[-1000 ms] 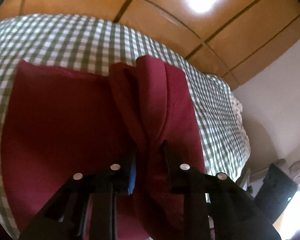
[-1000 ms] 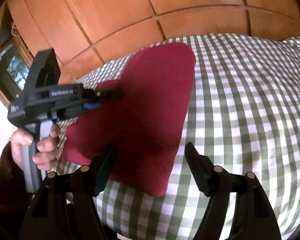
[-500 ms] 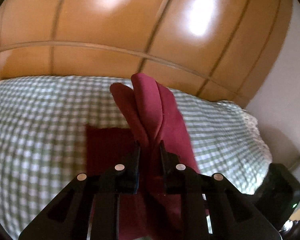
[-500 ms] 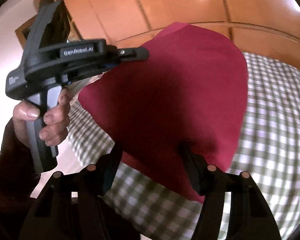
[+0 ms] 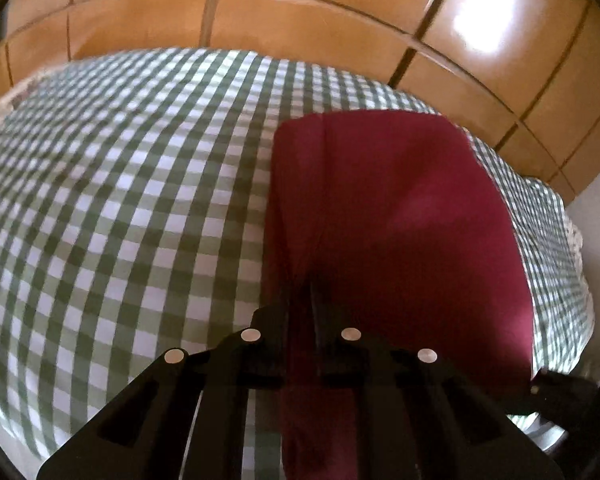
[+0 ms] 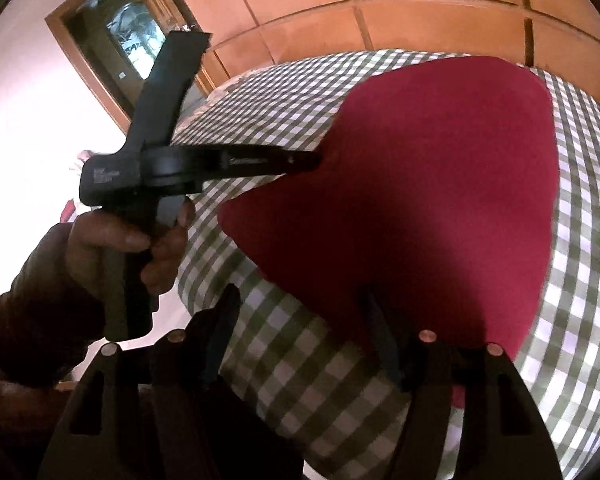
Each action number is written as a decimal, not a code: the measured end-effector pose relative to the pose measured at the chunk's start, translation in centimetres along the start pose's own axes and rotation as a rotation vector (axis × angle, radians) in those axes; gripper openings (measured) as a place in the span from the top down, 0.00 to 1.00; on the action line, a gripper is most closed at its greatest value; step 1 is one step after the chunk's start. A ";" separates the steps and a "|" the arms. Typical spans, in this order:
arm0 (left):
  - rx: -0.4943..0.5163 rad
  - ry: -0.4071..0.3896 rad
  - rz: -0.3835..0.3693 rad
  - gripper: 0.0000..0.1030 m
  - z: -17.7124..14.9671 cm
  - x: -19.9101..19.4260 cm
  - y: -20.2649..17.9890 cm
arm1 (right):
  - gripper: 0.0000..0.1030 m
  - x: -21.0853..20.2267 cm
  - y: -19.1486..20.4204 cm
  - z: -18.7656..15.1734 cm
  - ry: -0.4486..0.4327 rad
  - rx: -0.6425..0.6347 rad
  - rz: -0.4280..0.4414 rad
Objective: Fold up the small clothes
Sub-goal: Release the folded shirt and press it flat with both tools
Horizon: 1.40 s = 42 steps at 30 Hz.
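Note:
A dark red cloth (image 5: 392, 216) lies folded on the green checked bed cover (image 5: 120, 208). My left gripper (image 5: 302, 300) is shut on the cloth's near left edge. In the right wrist view the same cloth (image 6: 440, 184) spreads over the cover, and the left gripper (image 6: 314, 160) pinches its left edge, held by a hand (image 6: 132, 248). My right gripper (image 6: 300, 312) is open and empty, its right finger (image 6: 380, 336) over the cloth's near edge and its left finger over the cover.
Orange wooden wardrobe panels (image 5: 300, 24) stand behind the bed. A framed mirror or window (image 6: 128, 36) is on the wall at the left. The bed's edge (image 6: 236, 300) runs below the left gripper.
My left gripper has carried the lifted cloth edge over and down, so the cloth now lies folded flat. My right gripper stays open beside it.

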<state>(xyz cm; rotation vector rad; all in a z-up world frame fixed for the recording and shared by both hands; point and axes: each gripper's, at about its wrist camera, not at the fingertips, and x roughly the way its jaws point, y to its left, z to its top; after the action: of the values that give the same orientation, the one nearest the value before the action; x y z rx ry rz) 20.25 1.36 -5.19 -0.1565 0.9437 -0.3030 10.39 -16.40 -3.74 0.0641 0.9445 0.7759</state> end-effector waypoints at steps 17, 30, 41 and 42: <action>0.023 -0.093 -0.109 0.92 2.0 -2.1 -4.1 | 0.26 -1.2 -7.1 10.8 -0.156 0.184 -0.194; -0.038 -0.037 -0.123 0.92 -1.0 0.6 -3.5 | 0.18 4.9 -13.2 13.2 -0.041 0.247 -0.263; -0.064 -0.107 -0.072 0.69 -1.5 -2.3 -2.8 | 0.16 -3.3 -4.7 5.2 -0.190 0.011 -0.260; -0.059 -0.102 -0.065 0.69 -1.8 -2.1 -3.0 | 0.17 -3.3 -4.1 3.8 -0.178 -0.015 -0.279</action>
<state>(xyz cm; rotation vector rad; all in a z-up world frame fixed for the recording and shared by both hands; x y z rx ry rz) 17.07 -0.78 -3.79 -0.2550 0.8484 -0.3246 14.42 -20.41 -0.62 -0.0117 0.7581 0.5100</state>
